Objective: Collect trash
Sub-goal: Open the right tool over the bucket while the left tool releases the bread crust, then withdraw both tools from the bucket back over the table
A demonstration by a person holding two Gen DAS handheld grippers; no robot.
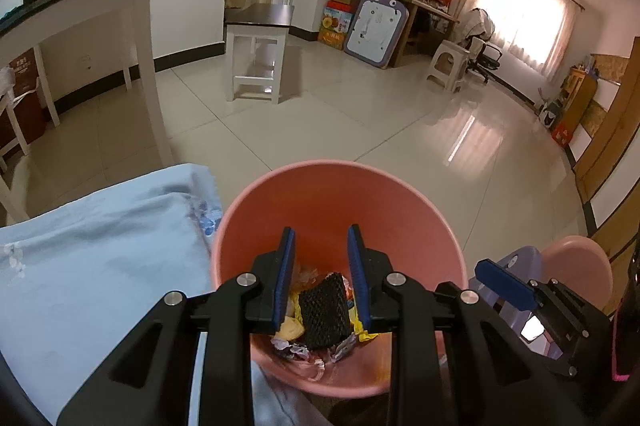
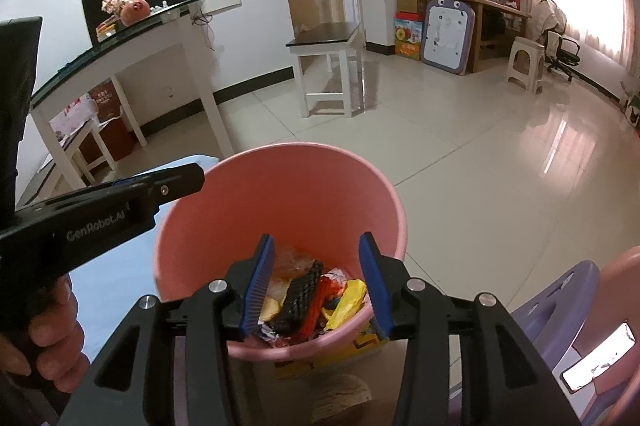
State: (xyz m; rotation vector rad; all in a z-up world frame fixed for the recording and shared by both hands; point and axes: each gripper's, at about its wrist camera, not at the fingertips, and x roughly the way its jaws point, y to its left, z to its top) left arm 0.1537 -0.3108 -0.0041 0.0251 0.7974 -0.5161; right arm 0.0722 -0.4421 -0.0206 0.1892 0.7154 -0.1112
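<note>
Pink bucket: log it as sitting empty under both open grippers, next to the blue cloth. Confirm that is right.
Not quite: the pink bucket is not empty. The right wrist view shows trash in it, including a black mesh piece and a yellow wrapper. The left gripper and right gripper are open above it, beside the blue cloth.

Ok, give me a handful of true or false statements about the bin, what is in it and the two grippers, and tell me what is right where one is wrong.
1. The pink bin holds mixed trash, with a black mesh piece among it. True.
2. The left gripper is clamped on the black mesh piece. False: its jaws stand apart over the bin and hold nothing.
3. The right gripper has open, empty jaws. True.
4. The bin is green. False: it is pink.
5. A light blue cloth lies beside the bin. True.
6. A yellow wrapper lies on the floor outside the bin. False: it lies in the bin with the other trash.
</note>
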